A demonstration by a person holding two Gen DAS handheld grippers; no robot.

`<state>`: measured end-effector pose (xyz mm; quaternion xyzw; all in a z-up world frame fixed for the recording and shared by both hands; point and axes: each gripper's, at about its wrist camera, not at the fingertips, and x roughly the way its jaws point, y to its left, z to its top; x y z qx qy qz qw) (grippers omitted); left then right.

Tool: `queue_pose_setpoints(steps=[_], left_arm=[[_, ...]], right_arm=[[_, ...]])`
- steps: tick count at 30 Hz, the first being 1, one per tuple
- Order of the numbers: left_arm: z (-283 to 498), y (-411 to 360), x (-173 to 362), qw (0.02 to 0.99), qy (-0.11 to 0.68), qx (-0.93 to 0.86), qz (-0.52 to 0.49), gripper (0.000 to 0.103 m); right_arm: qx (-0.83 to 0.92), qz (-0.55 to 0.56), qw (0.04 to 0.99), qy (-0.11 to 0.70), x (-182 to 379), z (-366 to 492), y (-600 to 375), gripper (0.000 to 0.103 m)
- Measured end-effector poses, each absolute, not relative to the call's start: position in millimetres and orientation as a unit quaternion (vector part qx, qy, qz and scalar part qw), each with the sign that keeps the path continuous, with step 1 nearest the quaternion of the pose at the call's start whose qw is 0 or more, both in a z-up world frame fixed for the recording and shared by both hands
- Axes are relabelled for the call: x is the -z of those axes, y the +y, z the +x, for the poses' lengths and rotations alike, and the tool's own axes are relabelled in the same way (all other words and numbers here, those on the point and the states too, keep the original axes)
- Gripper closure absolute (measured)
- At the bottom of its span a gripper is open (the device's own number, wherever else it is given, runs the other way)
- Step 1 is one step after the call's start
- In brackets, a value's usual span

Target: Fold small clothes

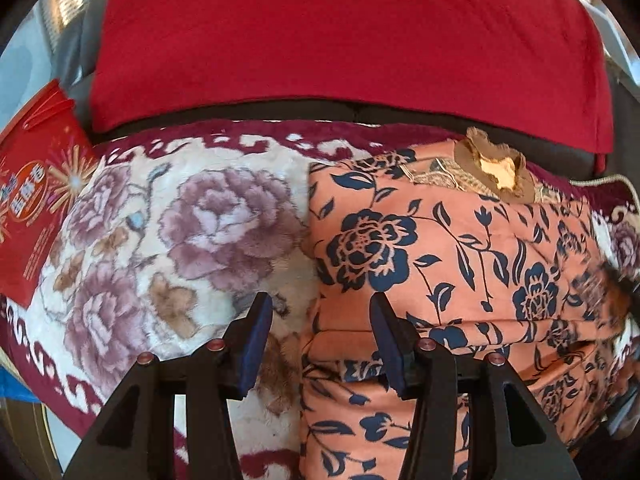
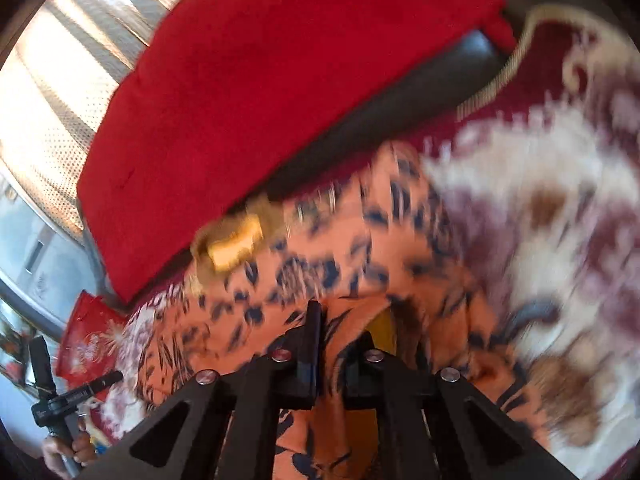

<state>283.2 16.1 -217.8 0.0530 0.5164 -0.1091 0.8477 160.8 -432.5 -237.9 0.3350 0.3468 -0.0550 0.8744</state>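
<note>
Already partly folded, the orange floral garment (image 1: 448, 248) lies on the floral blanket (image 1: 168, 216) just below the red cushion (image 1: 344, 40). The left gripper (image 1: 320, 340) hangs wide at its left edge; the right gripper (image 2: 340, 344) pinches its fabric, so at least 1 fold looks unfinished.

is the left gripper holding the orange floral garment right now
No, the left gripper has its jaws spread wide apart, empty above the edge where the orange floral garment meets the flowered blanket.
</note>
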Motion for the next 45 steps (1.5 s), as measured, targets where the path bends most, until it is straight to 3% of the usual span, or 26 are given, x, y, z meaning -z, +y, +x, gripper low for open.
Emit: queue_pose_setpoints(steps=[5,8,9,10,12,16,17,19,20,21,25,27,31,33,42,45], left_arm=[[287.5,-6.6,234.5,0.845,0.516,0.126,0.052,0.051],[286.4,-25.0,254.0,0.836,0.529,0.132,0.063,0.051],[284.8,-31.3,261.4,0.835,0.531,0.127,0.075,0.046],[282.5,-37.5,268.7,0.834,0.53,0.125,0.092,0.041],[277.1,-46.4,274.9,0.836,0.52,0.119,0.128,0.04],[270.2,-45.1,257.6,0.834,0.517,0.136,0.135,0.04],[267.0,-42.4,249.2,0.839,0.51,0.139,0.128,0.04],[260.1,-38.9,236.0,0.848,0.495,0.155,0.108,0.039],[256.2,-37.4,231.4,0.853,0.486,0.165,0.096,0.038],[253.4,-37.3,228.3,0.857,0.479,0.169,0.087,0.035],[251.9,-43.7,241.5,0.855,0.487,0.164,0.074,0.032],[256.1,-46.4,261.4,0.844,0.509,0.147,0.08,0.032],[254.4,-49.7,272.9,0.846,0.51,0.132,0.087,0.029],[252.0,-52.5,267.0,0.842,0.514,0.133,0.098,0.029],[269.3,-65.7,239.9,0.856,0.496,0.119,0.086,0.029],[287.2,-80.5,241.0,0.858,0.496,0.1,0.09,0.029]], right_arm=[[0.092,0.272,0.906,0.31,201.7,178.2,-441.5,0.097],[0.116,0.231,0.907,0.333,212.2,203.5,-445.2,0.097],[0.112,0.232,0.897,0.359,227.5,214.9,-449.4,0.097],[0.107,0.237,0.887,0.382,243.4,222.7,-452.9,0.097],[0.101,0.256,0.864,0.421,270.8,224.1,-461.1,0.096],[0.09,0.366,0.841,0.387,261.9,193.5,-482.4,0.093],[0.09,0.385,0.837,0.378,256.8,184.5,-487.1,0.089],[0.089,0.395,0.844,0.352,243.3,165.1,-487.9,0.067],[0.092,0.391,0.848,0.345,234.7,156.6,-484.0,0.032],[0.097,0.381,0.858,0.331,227.1,145.4,-477.8,0.014],[0.055,0.308,0.895,0.318,206.9,143.9,-431.1,0.018],[0.044,0.267,0.906,0.326,207.2,147.2,-409.4,0.047],[0.042,0.254,0.864,0.434,256.6,174.7,-397.4,0.059],[0.047,0.262,0.863,0.428,262.5,172.5,-402.3,0.066],[0.037,0.253,0.885,0.389,210.7,181.4,-387.5,0.064],[0.042,0.261,0.877,0.4,217.7,199.3,-387.9,0.064]])
